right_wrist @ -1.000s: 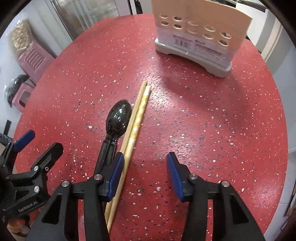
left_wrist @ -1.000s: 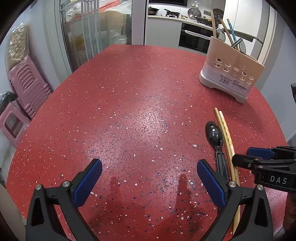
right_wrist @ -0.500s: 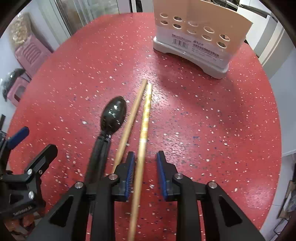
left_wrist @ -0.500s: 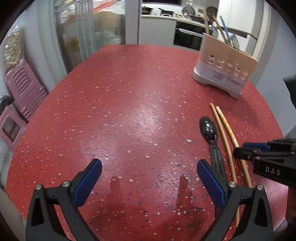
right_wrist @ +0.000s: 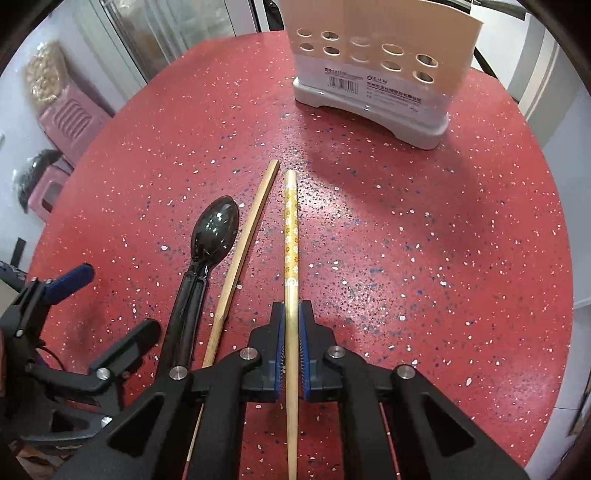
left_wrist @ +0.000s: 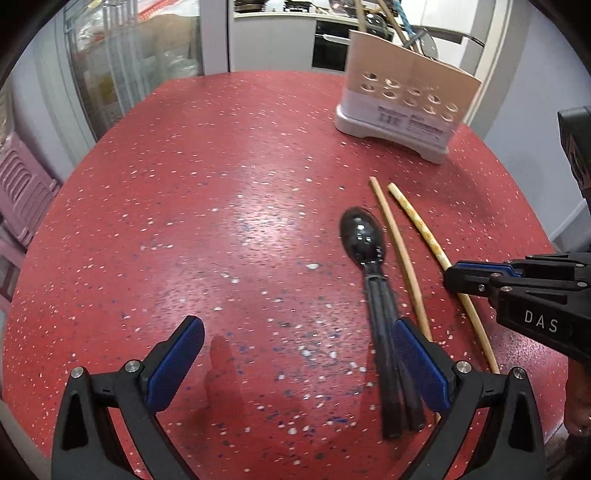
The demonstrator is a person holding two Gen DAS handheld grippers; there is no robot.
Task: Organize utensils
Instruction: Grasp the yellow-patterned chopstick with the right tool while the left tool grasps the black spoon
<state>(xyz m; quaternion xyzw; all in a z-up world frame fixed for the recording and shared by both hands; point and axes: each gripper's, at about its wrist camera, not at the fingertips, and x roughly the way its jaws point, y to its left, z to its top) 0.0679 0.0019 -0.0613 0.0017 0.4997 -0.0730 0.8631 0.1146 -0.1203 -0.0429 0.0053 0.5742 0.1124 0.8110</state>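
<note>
My right gripper (right_wrist: 291, 325) is shut on a patterned yellow chopstick (right_wrist: 290, 229), which points toward the beige utensil holder (right_wrist: 373, 70). A plain wooden chopstick (right_wrist: 240, 258) and a black spoon (right_wrist: 210, 236) lie on the red table just left of it. In the left wrist view my left gripper (left_wrist: 295, 358) is open and empty, low over the table; the black spoon (left_wrist: 364, 236) has its handle against the right finger. The patterned chopstick (left_wrist: 421, 229), plain chopstick (left_wrist: 397, 243), right gripper (left_wrist: 465, 277) and holder (left_wrist: 406, 110) show there too.
The round red speckled table (left_wrist: 221, 184) ends close to the holder at the far right. Several utensils (left_wrist: 402, 22) stand in the holder. Pink stools (right_wrist: 66, 122) stand off the table's left side. Kitchen cabinets and an oven are behind.
My right gripper closed on the patterned chopstick, which has separated from the plain one. My left gripper shifted so that the spoon handle lies by its right finger.
</note>
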